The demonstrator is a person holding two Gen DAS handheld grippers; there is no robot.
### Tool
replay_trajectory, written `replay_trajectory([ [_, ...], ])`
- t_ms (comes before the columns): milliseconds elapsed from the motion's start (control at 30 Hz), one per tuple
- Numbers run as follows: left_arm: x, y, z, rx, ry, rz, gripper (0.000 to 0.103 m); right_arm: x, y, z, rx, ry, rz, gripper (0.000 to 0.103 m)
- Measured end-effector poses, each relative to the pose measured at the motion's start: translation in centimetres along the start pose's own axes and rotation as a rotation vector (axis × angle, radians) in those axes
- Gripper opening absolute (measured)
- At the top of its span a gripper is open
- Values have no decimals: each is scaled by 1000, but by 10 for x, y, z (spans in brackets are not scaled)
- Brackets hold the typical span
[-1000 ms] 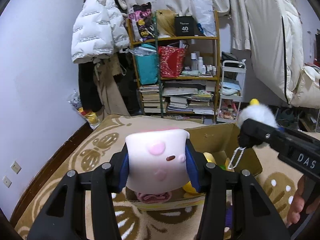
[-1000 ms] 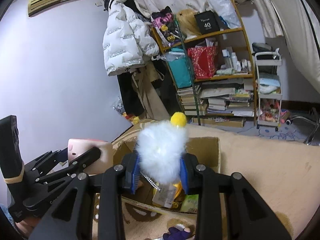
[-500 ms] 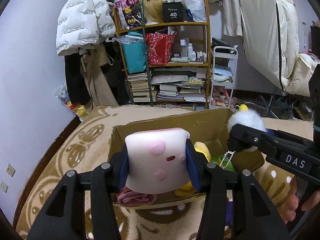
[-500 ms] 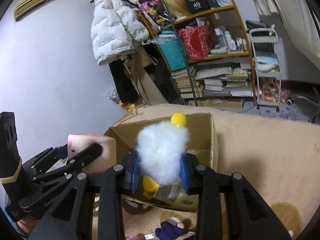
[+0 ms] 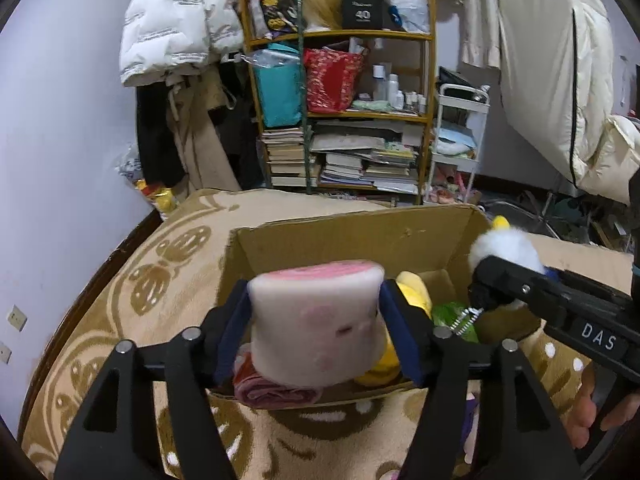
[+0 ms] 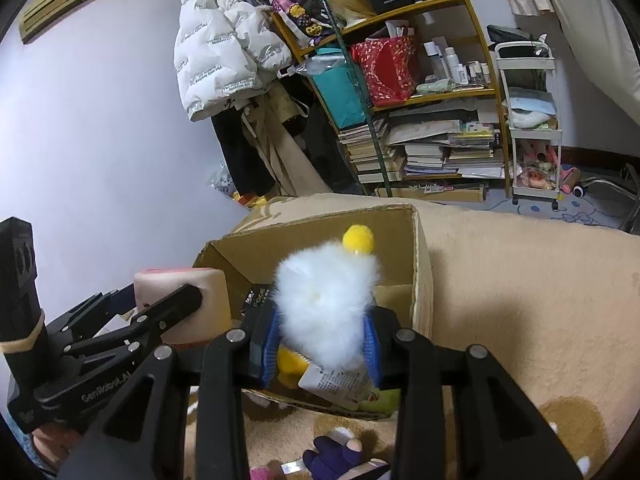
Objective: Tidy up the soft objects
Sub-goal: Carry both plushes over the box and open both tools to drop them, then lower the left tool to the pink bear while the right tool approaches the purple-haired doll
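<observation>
1. The left gripper (image 5: 316,336) has its fingers (image 5: 234,332) on both sides of a pink and white plush block (image 5: 316,320). The fingers have just been opening, and the block sits between them; in the left wrist view the blue pads look slightly away from its sides, so I read them as apart
2. The block hangs over the near left part of an open cardboard box (image 5: 360,240), above a rolled pink cloth (image 5: 276,392) that lies at the near wall of the box
3. The right gripper (image 6: 320,344) has its fingers (image 6: 269,344) clamped on a fluffy white toy (image 6: 328,304) with a yellow pompom (image 6: 358,239) on top. The toy is over the near right side of the same box (image 6: 420,280)
4. A small metal chain (image 5: 464,322) hangs under the fluffy toy (image 5: 506,252) in the left wrist view
5. Inside the box there are a yellow plush (image 5: 414,292) and something green (image 5: 452,314)
6. The box stands on a beige blanket (image 5: 160,288) with brown pattern
7. A dark purple toy (image 6: 336,456) lies on the blanket in front of the box
8. Behind, a wooden shelf (image 5: 340,120) holds books and bags, and a white jacket (image 5: 168,32) hangs at the wall
</observation>
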State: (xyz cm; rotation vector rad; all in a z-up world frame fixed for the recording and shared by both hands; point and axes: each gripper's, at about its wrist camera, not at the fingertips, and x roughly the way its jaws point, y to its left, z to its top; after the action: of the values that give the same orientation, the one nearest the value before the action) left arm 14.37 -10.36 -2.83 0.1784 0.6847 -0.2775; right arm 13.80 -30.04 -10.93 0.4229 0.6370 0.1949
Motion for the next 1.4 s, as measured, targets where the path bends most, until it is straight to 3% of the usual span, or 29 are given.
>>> replay_trajectory([
  [100, -8, 2, 1, -3, -34, 16, 85, 0, -1, -1, 3, 13, -6, 40],
  [200, -14, 3, 2, -2, -41, 37, 88, -4, 1, -1, 3, 8, 2, 45],
  [400, -31, 9, -2, -13, -40, 91, 97, -21, 7, 2, -9, -17, -19, 72],
  [467, -39, 9, -4, -16, -32, 94, 98, -31, 9, 3, -4, -26, -25, 87],
  [633, -62, 14, -8, -52, -20, 69, 101, -57, 15, 2, 7, -64, -29, 102],
  [967, -111, 14, -28, -85, 27, 57, 102, -99, 32, -13, 1, -61, -36, 103],
  [1200, -122, 6, -49, -80, 113, 29, 102, -114, 36, -25, 17, -13, -10, 103],
  [1400, -120, 6, -62, -125, 169, 5, 102, -122, 38, -36, 7, 32, -44, 103],
])
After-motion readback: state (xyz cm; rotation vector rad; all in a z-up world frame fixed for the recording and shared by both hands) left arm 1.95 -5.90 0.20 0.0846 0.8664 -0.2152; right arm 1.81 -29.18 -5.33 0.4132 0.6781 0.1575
